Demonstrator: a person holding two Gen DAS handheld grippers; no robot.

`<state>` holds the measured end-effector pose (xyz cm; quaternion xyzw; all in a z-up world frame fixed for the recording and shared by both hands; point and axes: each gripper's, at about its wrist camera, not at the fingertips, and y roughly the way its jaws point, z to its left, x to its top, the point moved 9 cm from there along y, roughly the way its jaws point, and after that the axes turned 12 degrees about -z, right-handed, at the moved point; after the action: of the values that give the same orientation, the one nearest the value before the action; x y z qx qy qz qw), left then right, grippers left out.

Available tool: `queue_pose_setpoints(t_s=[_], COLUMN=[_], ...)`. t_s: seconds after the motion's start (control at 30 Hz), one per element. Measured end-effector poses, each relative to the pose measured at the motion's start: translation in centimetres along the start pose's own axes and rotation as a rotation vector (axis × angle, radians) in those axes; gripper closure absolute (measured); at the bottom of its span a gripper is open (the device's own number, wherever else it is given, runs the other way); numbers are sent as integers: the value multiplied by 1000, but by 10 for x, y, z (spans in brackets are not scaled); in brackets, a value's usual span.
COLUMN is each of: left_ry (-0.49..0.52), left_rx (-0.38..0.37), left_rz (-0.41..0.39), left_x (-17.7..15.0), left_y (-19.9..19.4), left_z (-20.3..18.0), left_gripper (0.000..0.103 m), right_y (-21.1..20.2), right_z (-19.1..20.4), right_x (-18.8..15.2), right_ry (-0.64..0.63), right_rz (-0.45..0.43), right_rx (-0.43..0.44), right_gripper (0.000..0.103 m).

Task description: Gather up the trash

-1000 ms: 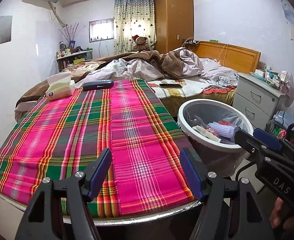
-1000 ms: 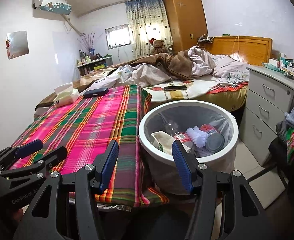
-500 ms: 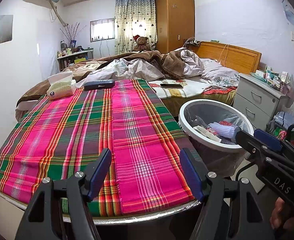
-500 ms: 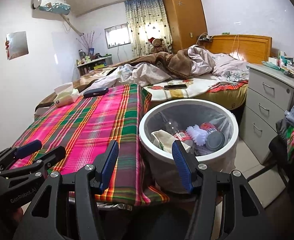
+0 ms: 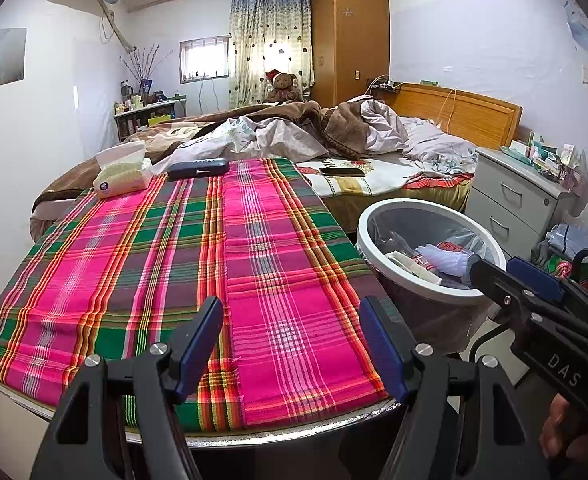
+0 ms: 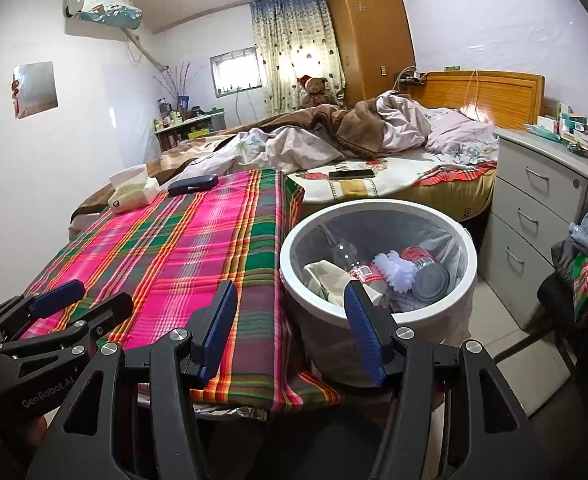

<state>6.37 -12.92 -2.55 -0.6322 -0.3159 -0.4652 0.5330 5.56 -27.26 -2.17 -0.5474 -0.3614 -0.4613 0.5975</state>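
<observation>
A white-rimmed trash bin (image 6: pixel 467 240) lined with a grey bag stands right of the table; it also shows in the left wrist view (image 5: pixel 377 216). Inside lie a red can (image 6: pixel 427 270), a clear bottle (image 6: pixel 349 258), a white fluffy piece (image 6: pixel 393 270) and crumpled paper (image 6: pixel 325 278). My left gripper (image 5: pixel 292 344) is open and empty over the near edge of the plaid tablecloth (image 5: pixel 174 260). My right gripper (image 6: pixel 290 328) is open and empty, just before the bin's near rim. Each gripper shows in the other's view.
A tissue box (image 5: pixel 124 174) and a dark case (image 5: pixel 198 168) sit at the table's far end. Behind is an unmade bed (image 5: pixel 333 136) with a phone (image 5: pixel 341 172) on it. A grey drawer unit (image 6: pixel 533 216) stands right of the bin, with bags (image 6: pixel 585 276) beside it.
</observation>
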Motion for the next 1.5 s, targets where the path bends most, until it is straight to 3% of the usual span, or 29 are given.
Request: queue_pose_setpoints(t_s=[1.5], left_ry=[-4], left_rx=[1], left_rz=[5], left_x=[0], left_y=[-4], left_z=[1], left_gripper=[31], right_y=[-3], right_z=[6], right_x=[0], right_ry=[1], right_rz=[3], right_rx=[2], right_gripper=[46])
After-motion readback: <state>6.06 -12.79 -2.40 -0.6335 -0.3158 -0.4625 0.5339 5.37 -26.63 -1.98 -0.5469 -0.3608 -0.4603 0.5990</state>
